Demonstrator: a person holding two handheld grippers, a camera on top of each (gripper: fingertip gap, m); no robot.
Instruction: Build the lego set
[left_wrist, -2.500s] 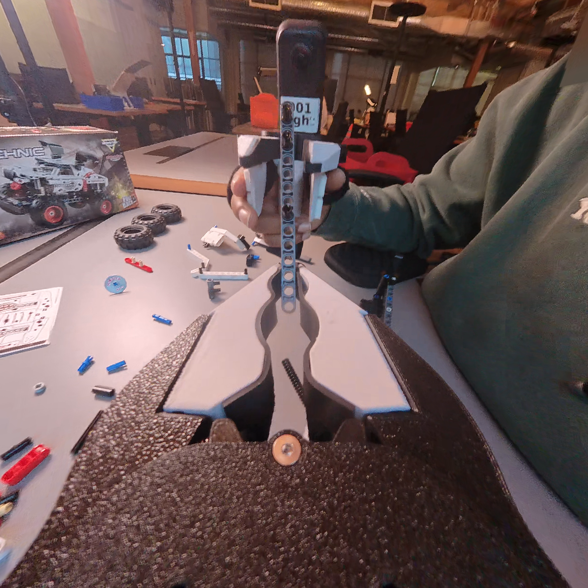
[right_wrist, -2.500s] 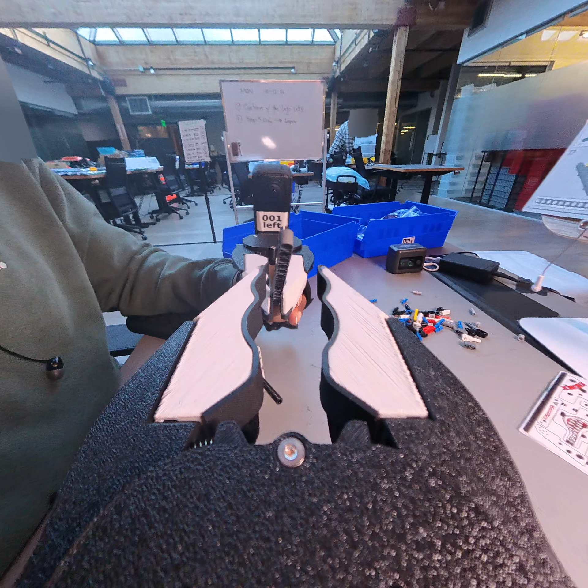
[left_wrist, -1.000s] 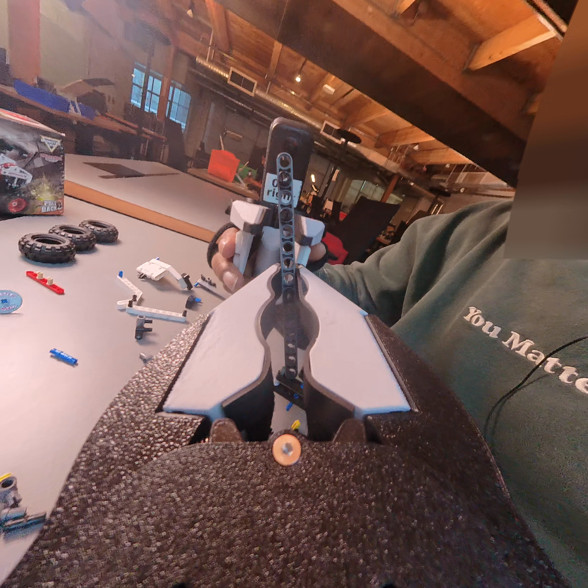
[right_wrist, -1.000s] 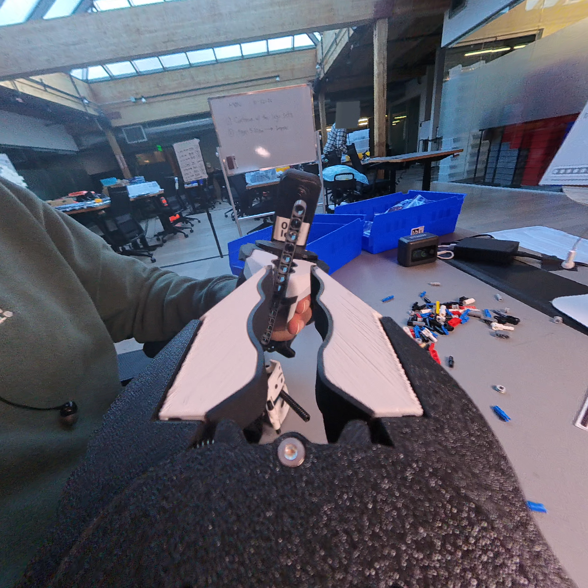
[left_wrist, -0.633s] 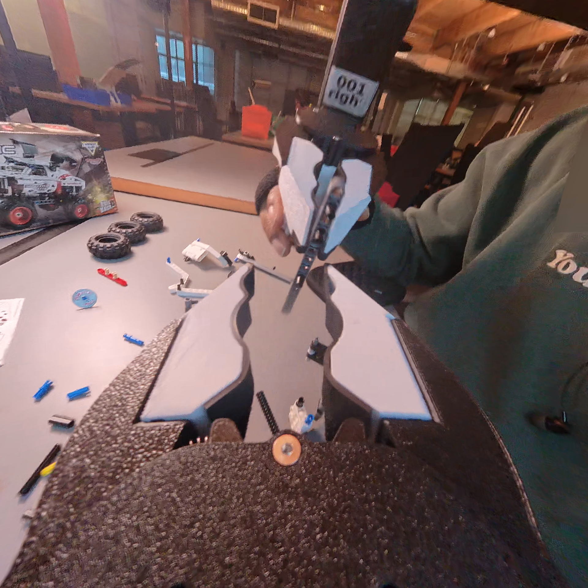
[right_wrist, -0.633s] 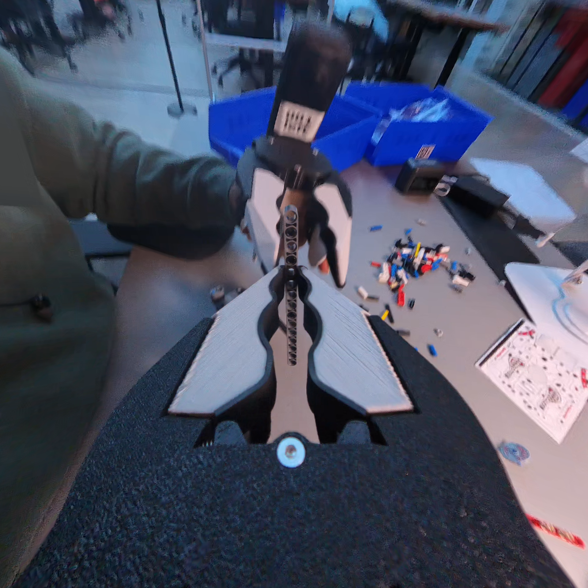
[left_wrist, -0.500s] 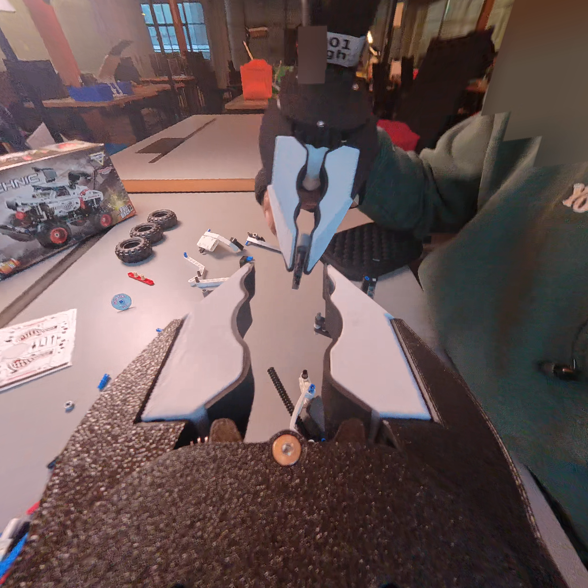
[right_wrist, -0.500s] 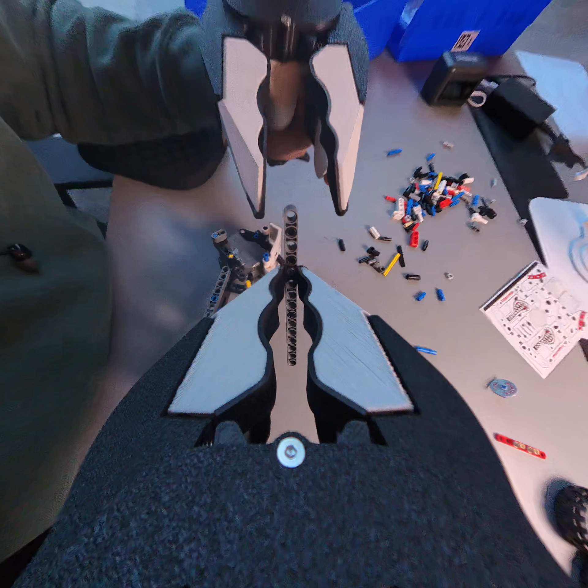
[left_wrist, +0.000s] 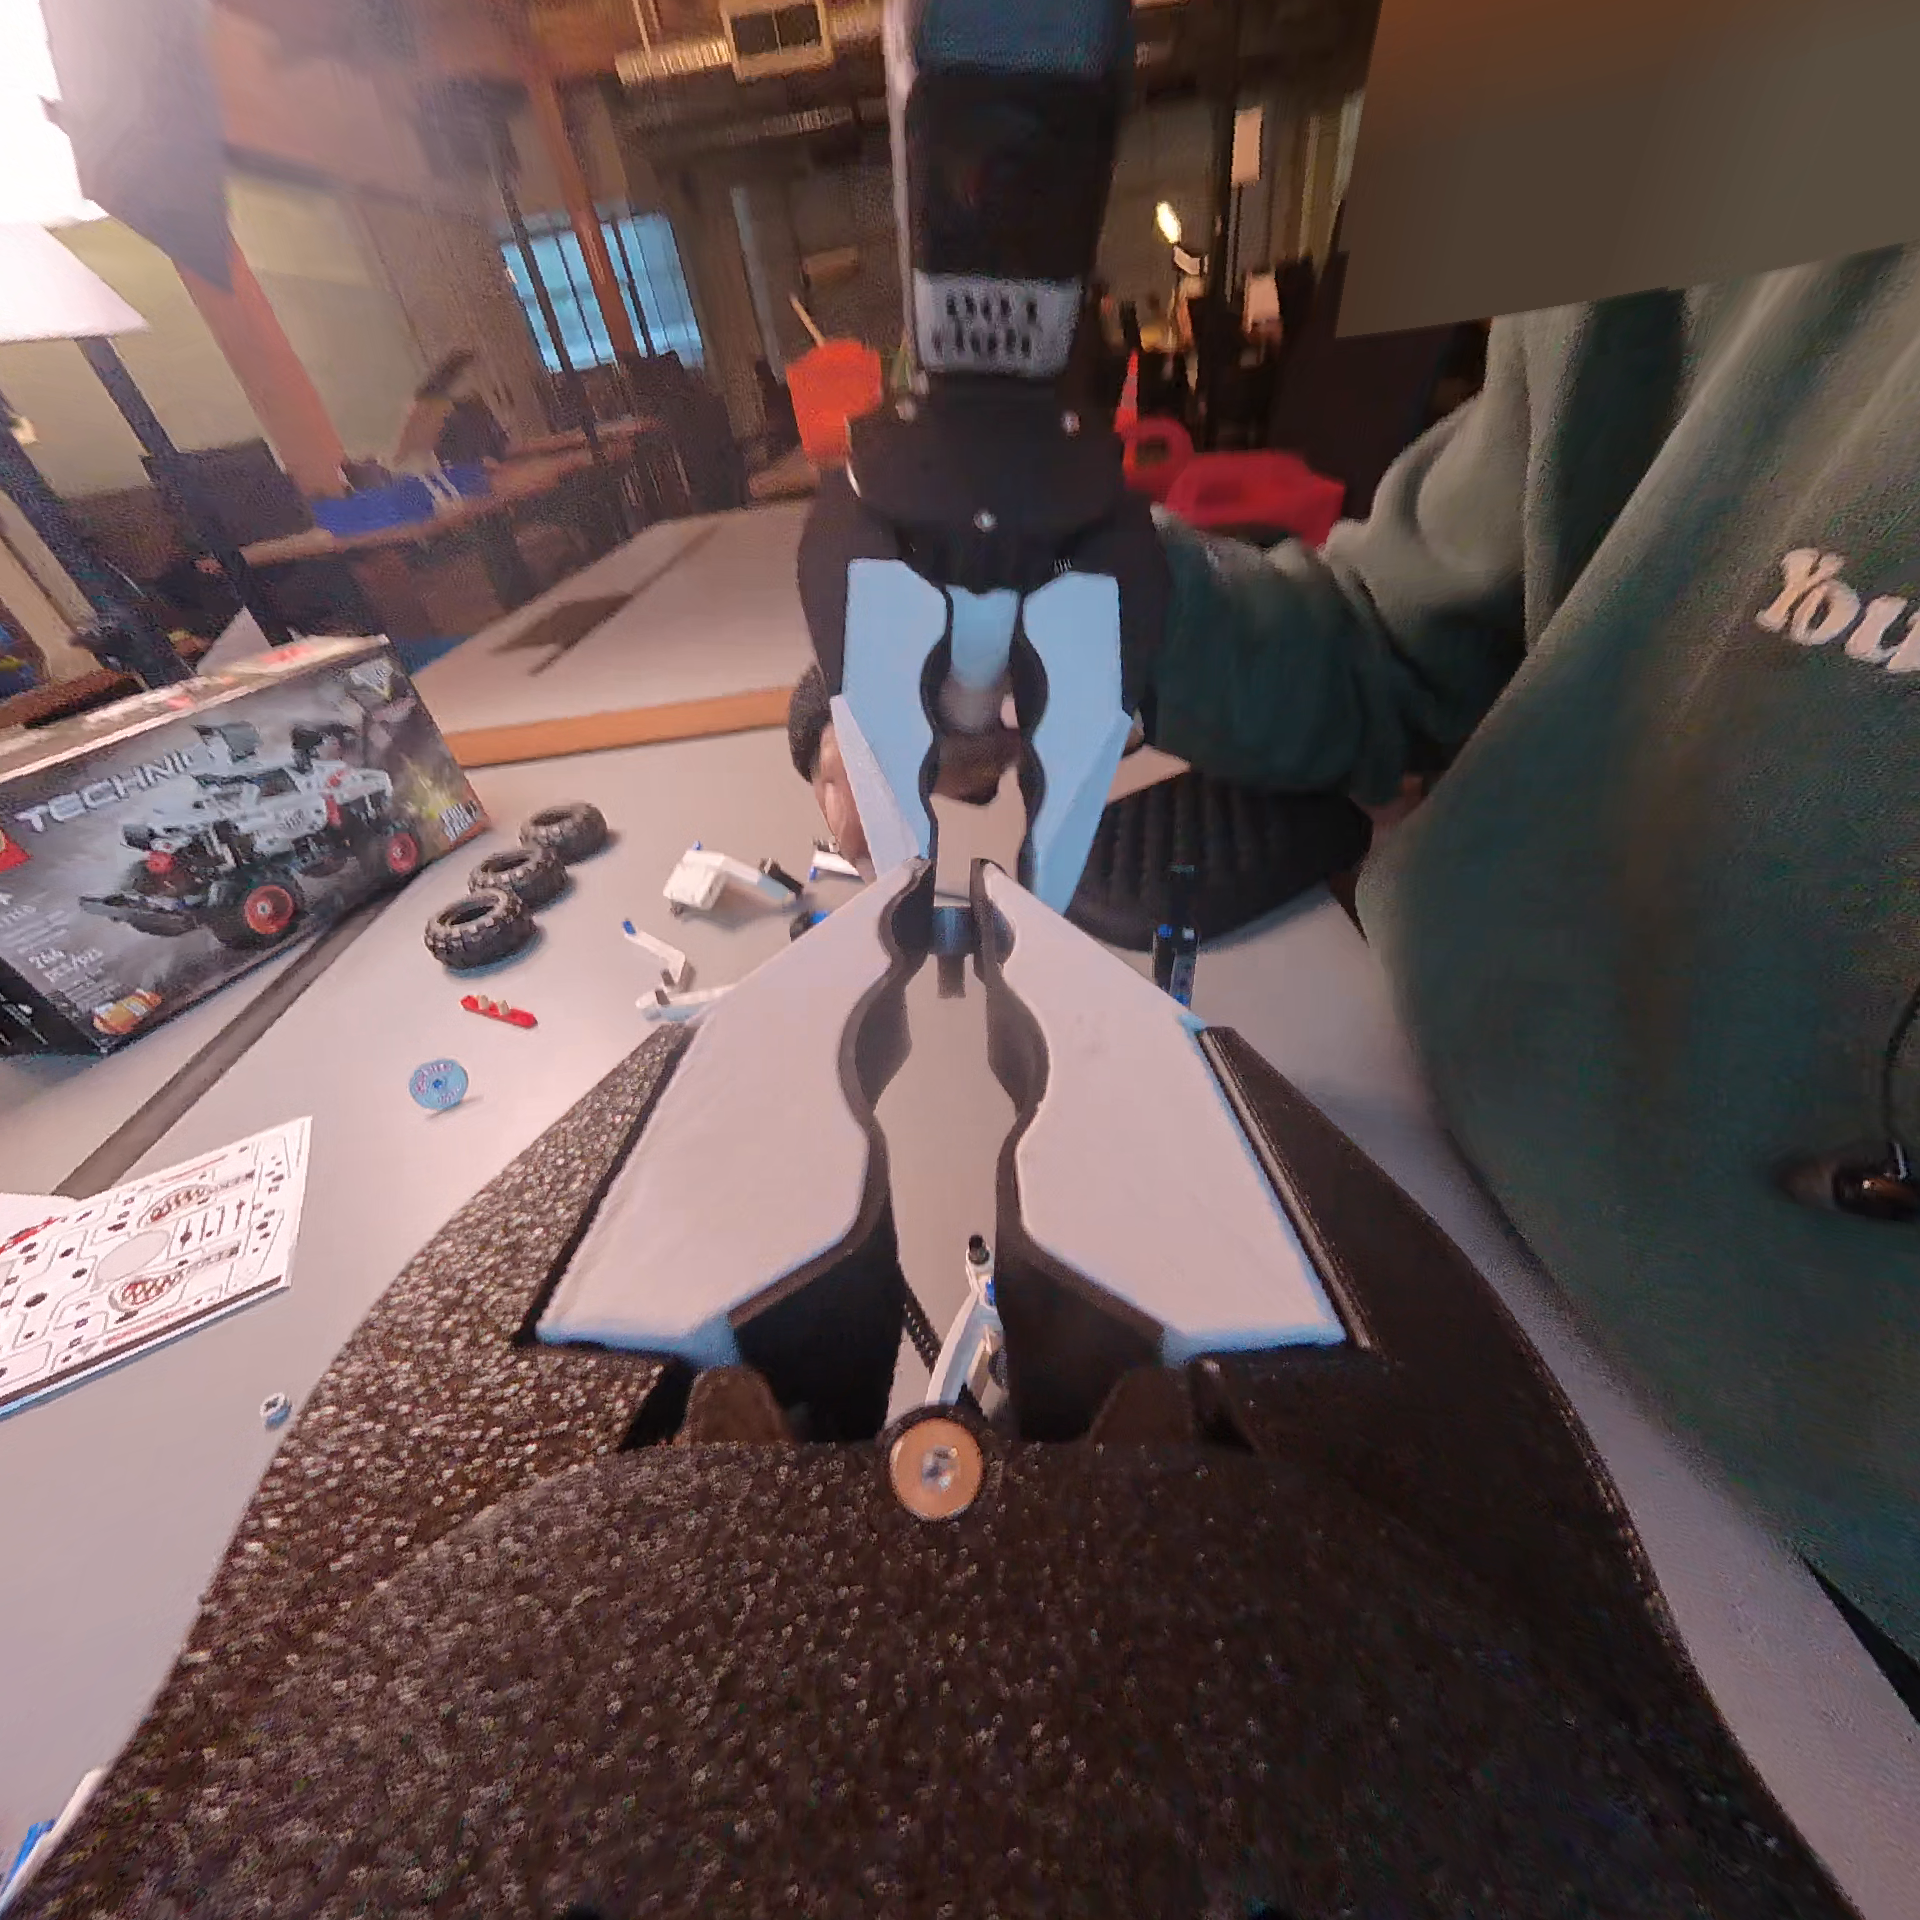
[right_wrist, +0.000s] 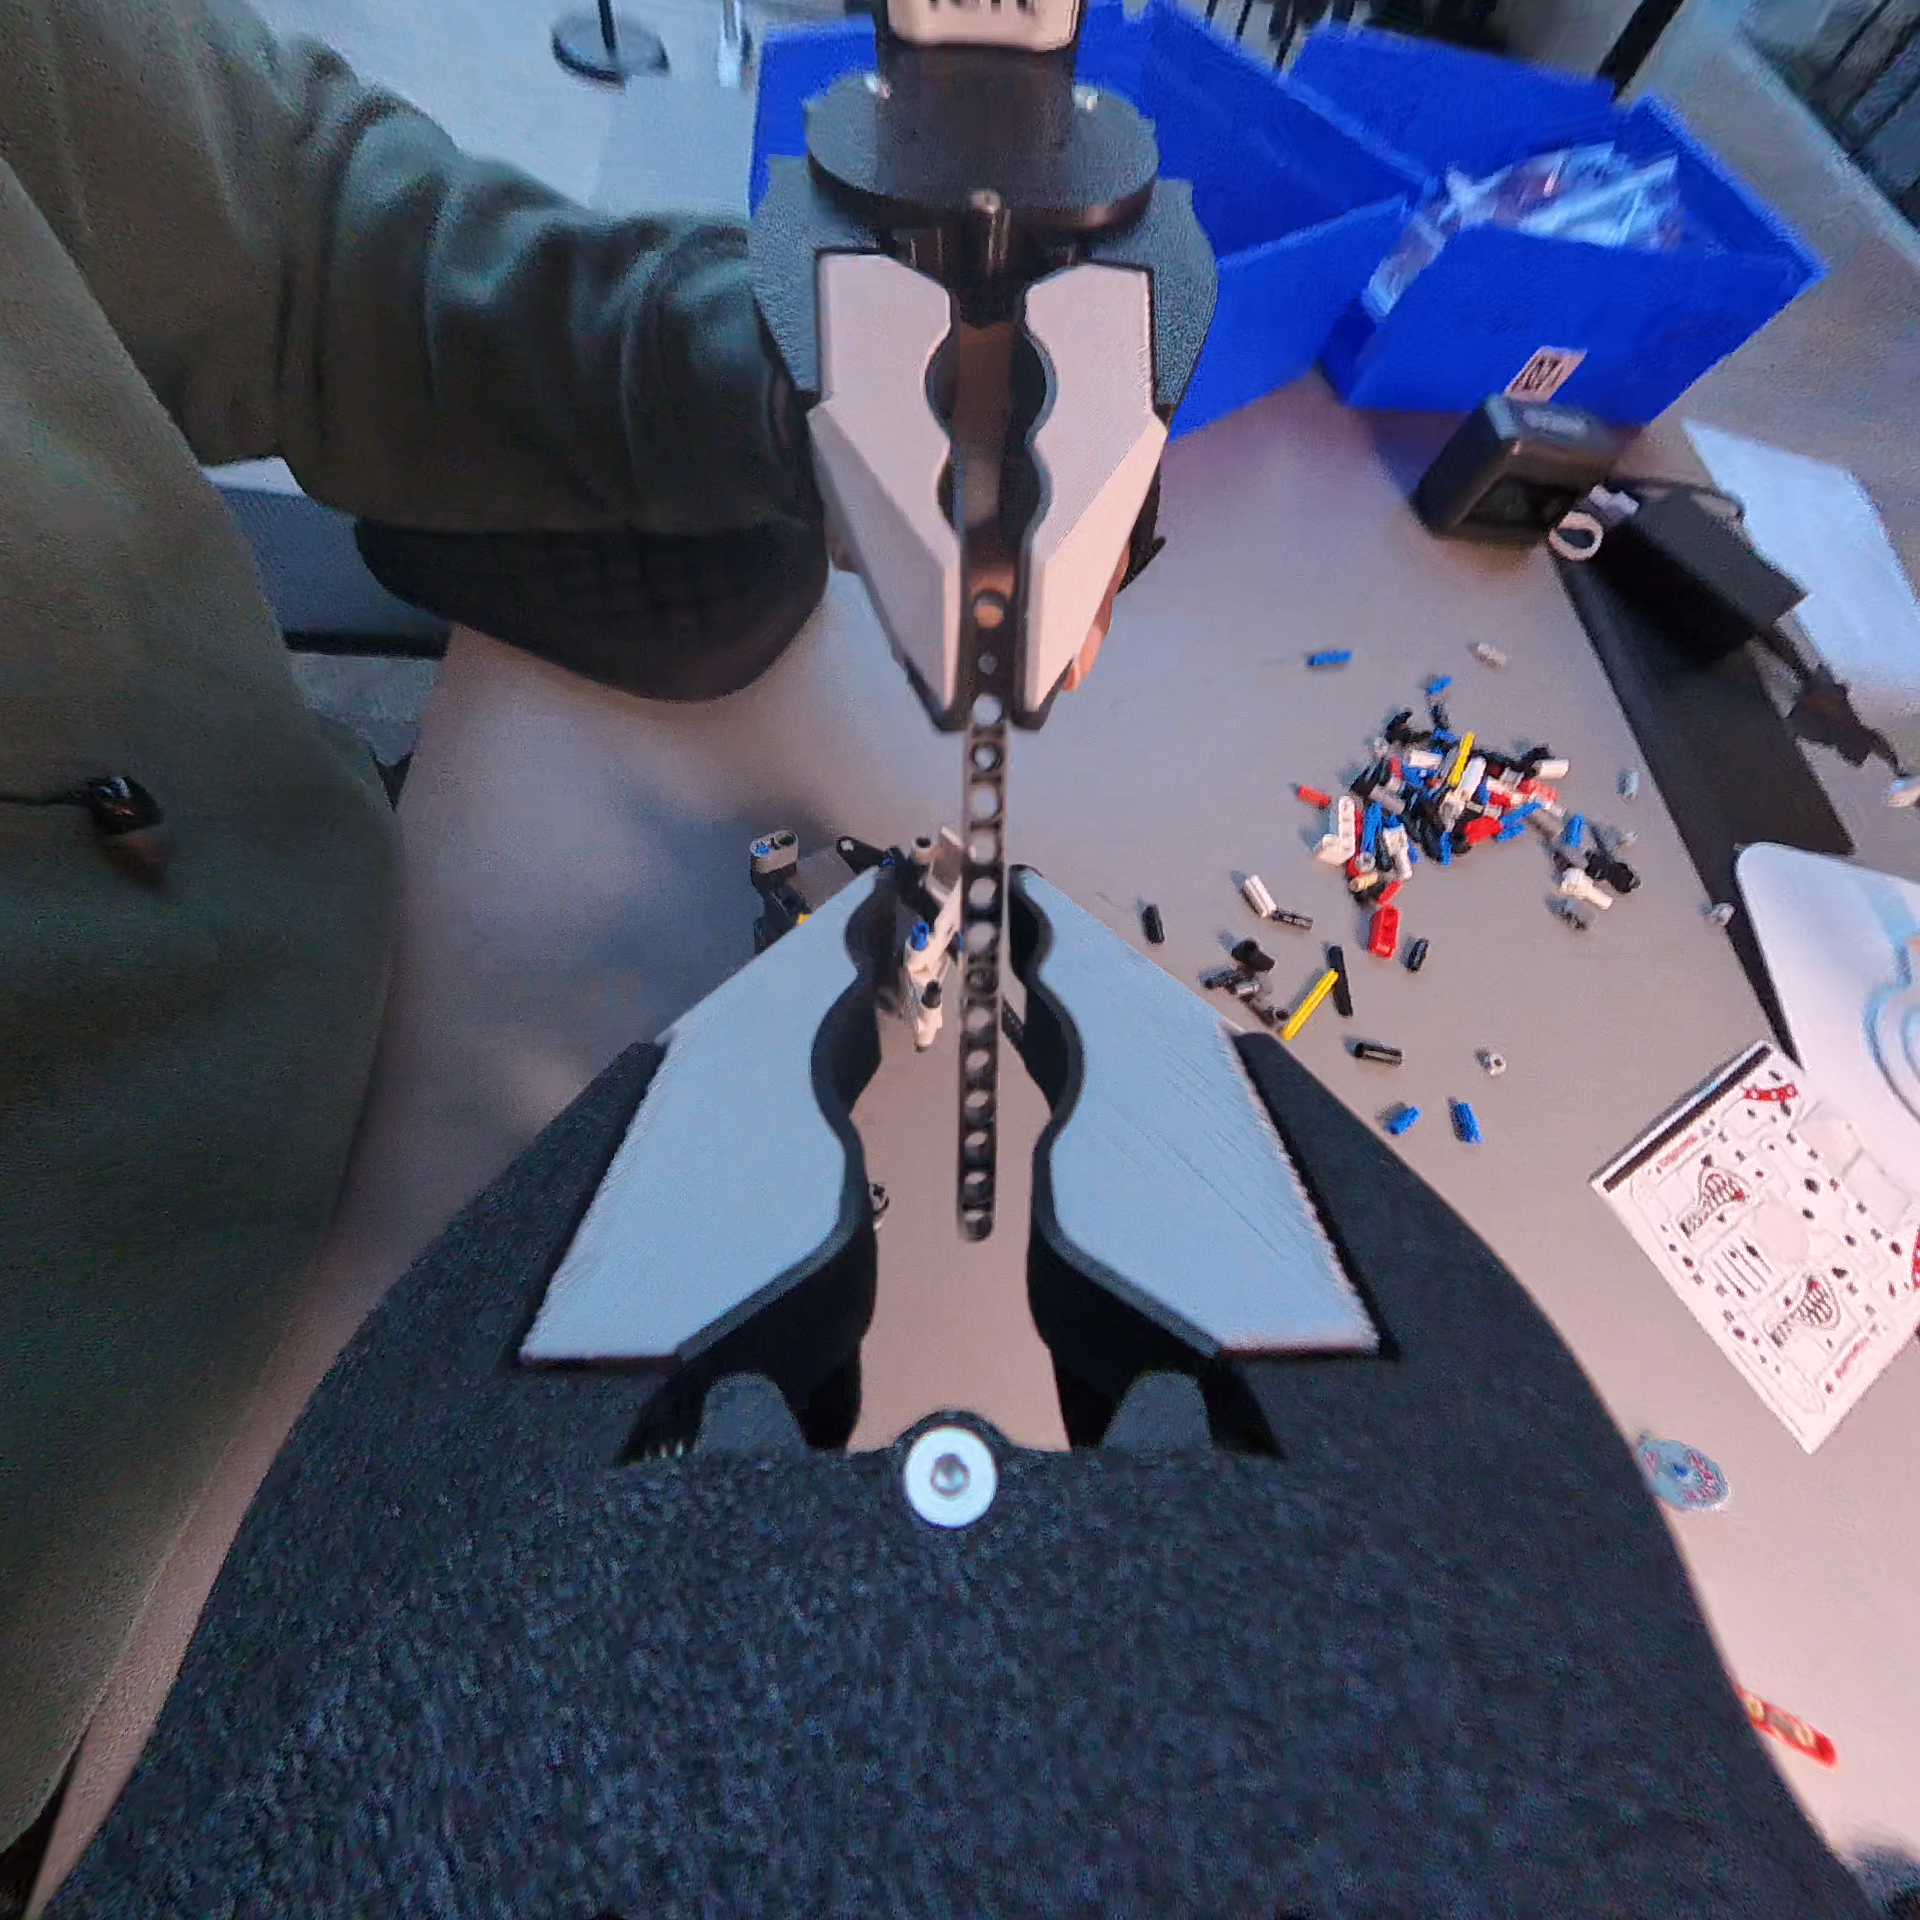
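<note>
A long dark grey holed beam (right_wrist: 979, 1091) hangs in the air between my two grippers. My left gripper (left_wrist: 948, 883) is shut on one end of it; the beam shows there end-on (left_wrist: 951, 935). In the right wrist view the left gripper (right_wrist: 982, 717) faces me, clamped on the beam's far end. My right gripper (right_wrist: 954, 894) is open, its fingers standing on either side of the beam without touching it. A small white, black and blue partial assembly (right_wrist: 925, 935) lies on the grey table (right_wrist: 1195, 727) under the grippers.
A pile of small parts (right_wrist: 1455, 810), loose pins, a sticker sheet (right_wrist: 1766, 1236), blue bins (right_wrist: 1558, 260) and a black device (right_wrist: 1517, 468) lie to the right. The set's box (left_wrist: 208, 831), three tyres (left_wrist: 514, 883) and white pieces (left_wrist: 717, 883) lie left. A person's green sleeve is close. Left and right tips are no more than a few centimetres apart.
Half a second ago my right gripper was shut on the beam and my left was open. Now the left has closed on the beam's far end and the right has opened.
</note>
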